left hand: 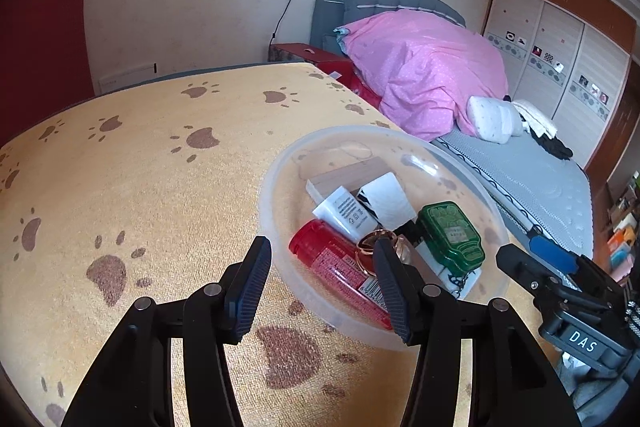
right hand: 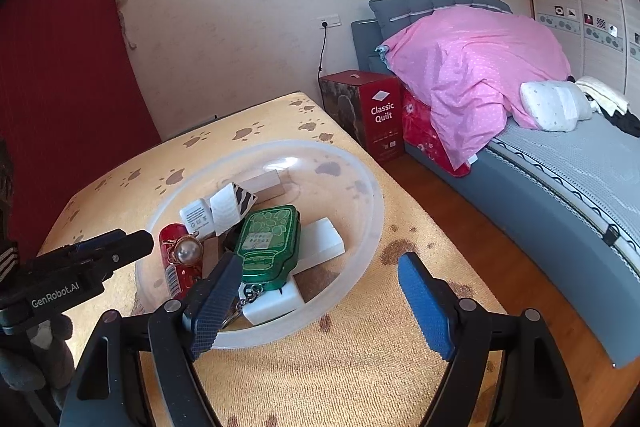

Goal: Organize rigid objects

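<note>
- Resting on a yellow paw-print cloth (left hand: 160, 187), a clear plastic bowl (left hand: 280, 163) is seen right of centre in the left wrist view and at lower centre in the right wrist view.
- Inside the bowl are gathered a red tube (left hand: 332, 267), a green tin (left hand: 450, 233), a white tube (left hand: 346, 213), a zebra-striped block (left hand: 386, 201), a wooden block (left hand: 352, 171) and a pearl ring (right hand: 188, 251) lying on the red tube.
- The left gripper (left hand: 320, 287) is spread apart at the bottom of its view, straddling the bowl's near rim; nothing is pinched by its pads.
- The right gripper (right hand: 320, 303) is spread wide at the bottom of its view, with one finger over the bowl's near edge and the other over the cloth; nothing is held.
- A bed with a pink quilt (right hand: 472, 67) is seen at the upper right.
</note>
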Demonstrator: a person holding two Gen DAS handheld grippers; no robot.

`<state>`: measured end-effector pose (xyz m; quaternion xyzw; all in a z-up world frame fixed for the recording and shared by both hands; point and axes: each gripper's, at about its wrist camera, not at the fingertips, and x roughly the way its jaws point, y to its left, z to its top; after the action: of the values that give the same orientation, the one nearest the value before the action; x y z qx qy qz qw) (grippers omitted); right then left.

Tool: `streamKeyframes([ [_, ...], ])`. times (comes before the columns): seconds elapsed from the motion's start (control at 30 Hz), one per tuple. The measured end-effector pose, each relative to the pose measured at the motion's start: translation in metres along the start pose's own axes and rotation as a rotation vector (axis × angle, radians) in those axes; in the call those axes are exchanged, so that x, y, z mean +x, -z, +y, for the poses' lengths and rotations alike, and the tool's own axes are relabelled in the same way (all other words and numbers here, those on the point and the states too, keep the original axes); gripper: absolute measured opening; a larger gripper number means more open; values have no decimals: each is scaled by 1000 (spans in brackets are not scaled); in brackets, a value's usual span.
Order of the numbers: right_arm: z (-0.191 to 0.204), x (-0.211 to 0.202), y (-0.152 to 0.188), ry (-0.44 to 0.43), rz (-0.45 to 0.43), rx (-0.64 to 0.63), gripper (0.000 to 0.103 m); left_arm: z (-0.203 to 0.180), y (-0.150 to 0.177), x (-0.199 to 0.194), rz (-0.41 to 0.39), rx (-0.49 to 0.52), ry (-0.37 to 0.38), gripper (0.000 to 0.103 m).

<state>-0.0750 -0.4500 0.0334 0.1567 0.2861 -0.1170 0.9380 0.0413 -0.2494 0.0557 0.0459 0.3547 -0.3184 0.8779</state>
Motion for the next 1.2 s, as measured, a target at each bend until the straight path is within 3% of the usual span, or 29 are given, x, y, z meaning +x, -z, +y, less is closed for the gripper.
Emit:
streamKeyframes([
  [0.1, 3, -1, 2, -21, 16, -10, 93, -1, 3, -1, 7, 0, -6, 58],
  [0.2, 6, -2, 5, -35, 38, -22, 102, -2, 4, -6, -3, 4, -20, 74],
  [0.33, 10, -2, 7, -19, 58, -43, 102, -4, 5, -13, -24, 25, -86, 90],
  [0.4, 12, -2, 7, -9, 63, -50, 102, -5, 5, -16, -32, 42, -134, 93],
  [0.77, 23, -8, 8, 23, 50, -109, 103, -17, 8, -29, -79, 129, -298, 101],
  [1.2, 25, -8, 8, 29, 49, -123, 103, -21, 8, -35, -89, 132, -300, 101],
])
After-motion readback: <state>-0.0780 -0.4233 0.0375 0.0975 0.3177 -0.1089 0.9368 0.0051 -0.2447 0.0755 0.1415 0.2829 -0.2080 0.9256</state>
